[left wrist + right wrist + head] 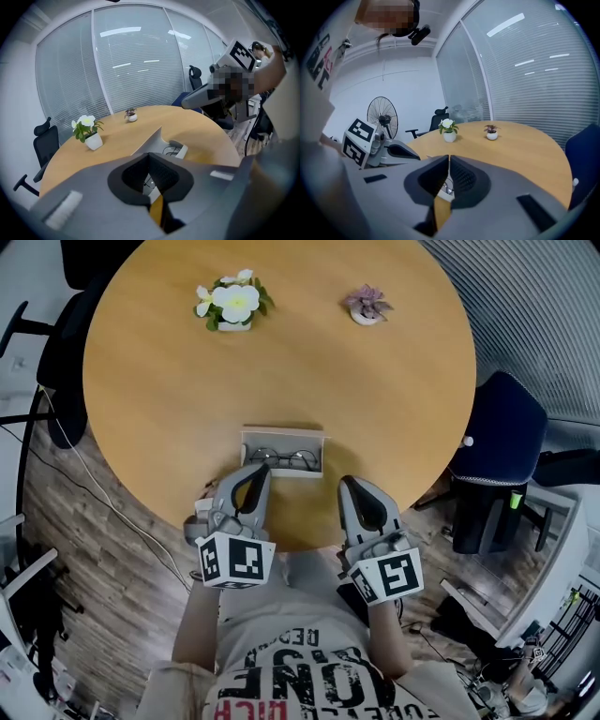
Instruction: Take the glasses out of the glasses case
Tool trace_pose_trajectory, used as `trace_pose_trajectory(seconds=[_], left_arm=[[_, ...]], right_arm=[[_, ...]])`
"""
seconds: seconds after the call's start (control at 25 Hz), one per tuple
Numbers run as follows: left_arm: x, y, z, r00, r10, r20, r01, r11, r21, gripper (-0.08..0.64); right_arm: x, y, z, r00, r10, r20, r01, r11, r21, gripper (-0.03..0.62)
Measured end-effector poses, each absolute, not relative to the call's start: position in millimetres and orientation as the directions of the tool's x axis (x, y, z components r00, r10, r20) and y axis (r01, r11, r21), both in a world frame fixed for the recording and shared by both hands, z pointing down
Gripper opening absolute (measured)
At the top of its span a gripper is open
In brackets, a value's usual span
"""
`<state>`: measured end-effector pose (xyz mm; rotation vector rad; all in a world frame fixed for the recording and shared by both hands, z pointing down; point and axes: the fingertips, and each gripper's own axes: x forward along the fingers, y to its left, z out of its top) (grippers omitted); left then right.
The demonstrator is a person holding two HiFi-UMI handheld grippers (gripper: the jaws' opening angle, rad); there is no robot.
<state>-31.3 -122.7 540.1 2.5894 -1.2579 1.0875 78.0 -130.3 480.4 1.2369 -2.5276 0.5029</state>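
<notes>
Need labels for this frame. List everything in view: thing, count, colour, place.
round wooden table: 1, tan, centre
open glasses case: 1, white, table's near edge
wire-rimmed glasses: 1, dark, in the case
potted white-flowered plant: 1, white pot, far left
small potted purple plant: 1, white pot, far right
padded office chair: 1, blue, table's right
high-backed office chairs: 2 or more, black, around the table
standing fan: 1, black, by wall
left tongs: 1, grey, shut, empty, at case's near edge
right tongs: 1, grey, shut, empty, beside case's right end
</notes>
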Motion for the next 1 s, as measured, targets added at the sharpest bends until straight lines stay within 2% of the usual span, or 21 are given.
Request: trace_pose_trajectory(seconds=[0.36,0.64,1.0], left_arm=[[-19,-133,556,0.395,-0.598,0.697,-0.569,-0.755,-0.324,0.015],[4,-130,579,0.386,-0.447,0.807,-0.395,-0.871,-0.294,0.109],[10,-132,597,0.344,-0.360,0.867,-0.265,-0.923,-0.278,0.109]], right_arm=[[78,-116,481,-0.596,-0.694,0.404,-0.796,0.575,-0.186,0.021],[97,-117,484,-0.561,-0.717,0.413,-0.823,0.535,-0.190,0.021],[115,-125,487,-0.517,-0.743,0.426,-0.854,0.485,-0.189,0.021]])
